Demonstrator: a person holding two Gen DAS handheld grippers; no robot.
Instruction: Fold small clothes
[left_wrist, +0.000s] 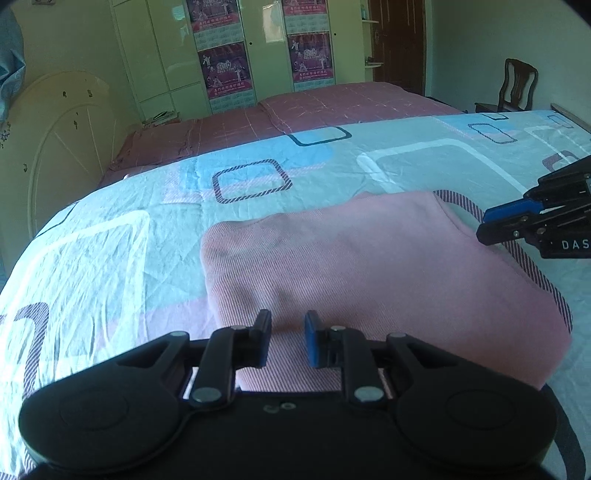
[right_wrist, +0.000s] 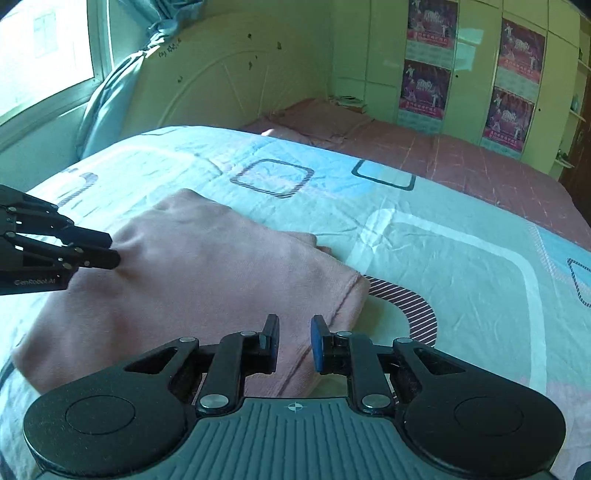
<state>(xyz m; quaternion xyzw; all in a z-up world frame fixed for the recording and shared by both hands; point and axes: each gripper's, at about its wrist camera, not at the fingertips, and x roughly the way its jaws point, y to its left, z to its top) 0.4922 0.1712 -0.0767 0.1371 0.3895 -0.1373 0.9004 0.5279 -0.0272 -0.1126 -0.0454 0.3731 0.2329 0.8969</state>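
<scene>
i see pink garment (left_wrist: 369, 273) folded on bed (left_wrist: 110, 258), long axis spanning both hands. left hand-held gripper (left_wrist: 287, 339) nearer, over near edge, jaws slightly apart, empty. right hand-held gripper (right_wrist: 294, 341) same, at hem corner.

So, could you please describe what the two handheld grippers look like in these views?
Both are black linkage grippers with silver pivot pins, round side housings and blue pads inside the fingertips. The left gripper carries white GenRobot.AI lettering on its side; the right gripper has a grey ribbed top plate and white lettering starting DAS.

Plain pink garment (left_wrist: 369, 266) on pale-blue bedsheet (left_wrist: 110, 251) patterned with squares.
</scene>
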